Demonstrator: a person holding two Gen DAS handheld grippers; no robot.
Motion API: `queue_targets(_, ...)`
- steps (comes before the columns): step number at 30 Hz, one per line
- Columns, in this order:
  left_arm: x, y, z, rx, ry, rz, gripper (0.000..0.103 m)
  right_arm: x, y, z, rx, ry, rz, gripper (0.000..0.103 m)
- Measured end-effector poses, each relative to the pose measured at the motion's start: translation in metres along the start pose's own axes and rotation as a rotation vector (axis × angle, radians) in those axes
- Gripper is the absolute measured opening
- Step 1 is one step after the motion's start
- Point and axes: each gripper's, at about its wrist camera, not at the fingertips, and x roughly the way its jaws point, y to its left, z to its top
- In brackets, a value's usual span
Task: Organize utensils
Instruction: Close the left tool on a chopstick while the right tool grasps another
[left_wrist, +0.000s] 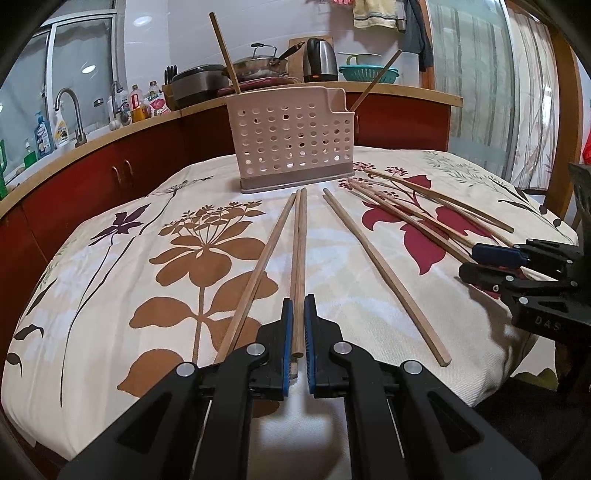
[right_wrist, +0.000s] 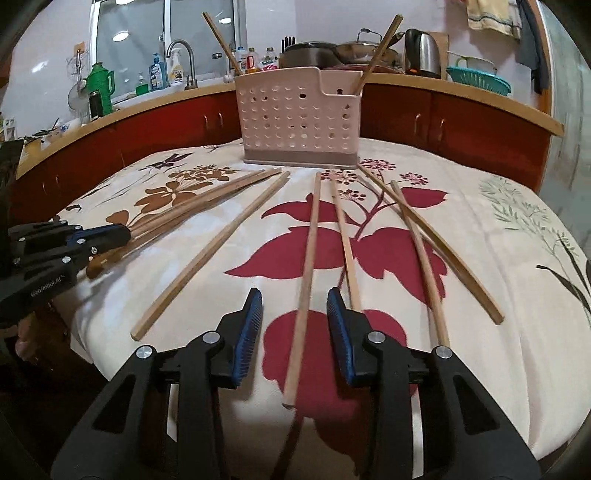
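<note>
A pink perforated holder (left_wrist: 291, 144) (right_wrist: 299, 118) stands at the far side of the table, with two chopsticks leaning out of it. Several wooden chopsticks lie loose on the floral cloth. My left gripper (left_wrist: 298, 301) is shut on one chopstick (left_wrist: 300, 240) that points toward the holder, with a second one (left_wrist: 266, 266) lying just to its left. In the right wrist view my right gripper (right_wrist: 294, 299) has its jaws apart around another chopstick (right_wrist: 306, 266), and neither pad touches it. More chopsticks (right_wrist: 421, 251) lie to its right. The left gripper (right_wrist: 99, 236) shows at that view's left edge.
The flower-print cloth (left_wrist: 110, 295) covers a round table whose near edge drops off just under both grippers. Behind it curves a wooden counter on red cabinets (right_wrist: 461, 122), carrying a tap (right_wrist: 183, 59), bottles, pans, a kettle (right_wrist: 423, 51) and a teal colander.
</note>
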Motion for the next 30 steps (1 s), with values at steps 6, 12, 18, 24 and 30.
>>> queue_targets(6, -0.001, 0.000, 0.001, -0.005, -0.001, 0.001, 0.007, -0.013, 0.006, -0.013, -0.064, -0.012, 0.002, 0.036)
queue_targets(12, -0.003, -0.002, 0.000, -0.002, -0.004, 0.000, 0.007, -0.022, -0.003, -0.019, -0.042, -0.021, -0.020, 0.008)
queue_targets(18, -0.013, -0.003, 0.004, -0.001, -0.030, 0.006, 0.007, -0.032, -0.007, -0.014, -0.025, -0.048, -0.032, 0.007)
queue_targets(24, -0.030, 0.000, 0.014, -0.005, -0.085, 0.016, 0.007, -0.057, -0.004, 0.008, -0.042, -0.141, -0.058, 0.006)
queue_targets(30, -0.052, 0.002, 0.028, -0.009, -0.149, 0.028, 0.006, -0.083, -0.005, 0.032, -0.045, -0.225, -0.073, 0.006)
